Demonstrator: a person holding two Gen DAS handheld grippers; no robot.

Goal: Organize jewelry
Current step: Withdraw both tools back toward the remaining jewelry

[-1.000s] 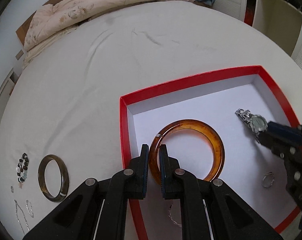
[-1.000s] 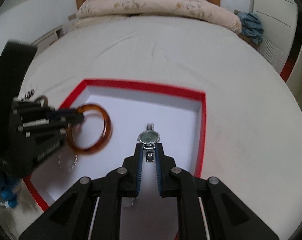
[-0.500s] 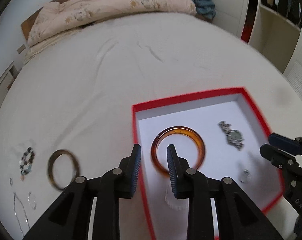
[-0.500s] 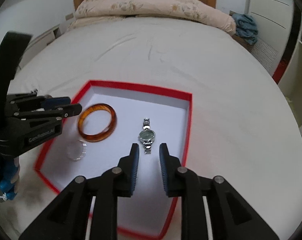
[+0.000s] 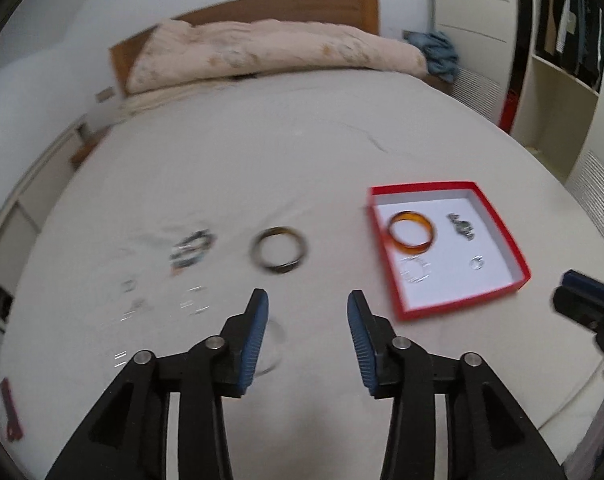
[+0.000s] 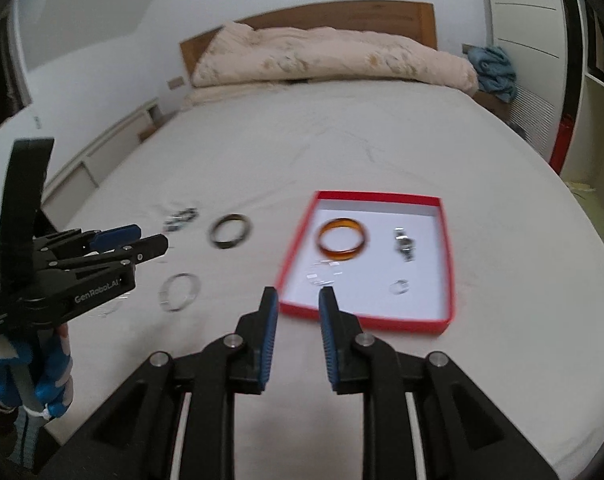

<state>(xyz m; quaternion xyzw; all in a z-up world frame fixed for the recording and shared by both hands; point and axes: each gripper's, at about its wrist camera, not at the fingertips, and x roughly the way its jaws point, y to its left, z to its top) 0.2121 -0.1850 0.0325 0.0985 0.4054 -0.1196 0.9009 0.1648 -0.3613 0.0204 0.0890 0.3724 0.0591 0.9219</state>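
**Both grippers up over the bed, nothing held**

Far left of the sheet, a blurred scatter of small pieces – the beaded bracelet (image 5: 192, 249) is the one I can make out, the thin chains near it are too smeared to name. Next along, the dark bangle (image 5: 278, 253) lies flat on the bed (image 5: 262, 160), and closer to the near edge there's a thin silver hoop (image 6: 180, 292). My left gripper (image 5: 306, 312) hangs above the sheet with its jaws spread wide, empty. My right gripper (image 6: 298, 304) hovers near the front edge of the red box (image 6: 447, 280), jaws parted a little, empty too. Inside the box: the amber bangle (image 6: 342, 239) toward the back left corner, the watch (image 6: 403, 243) just right of it but apart – and at the front, a pale chain (image 6: 321, 274) on the left, a small ring (image 6: 399, 287) on the right.
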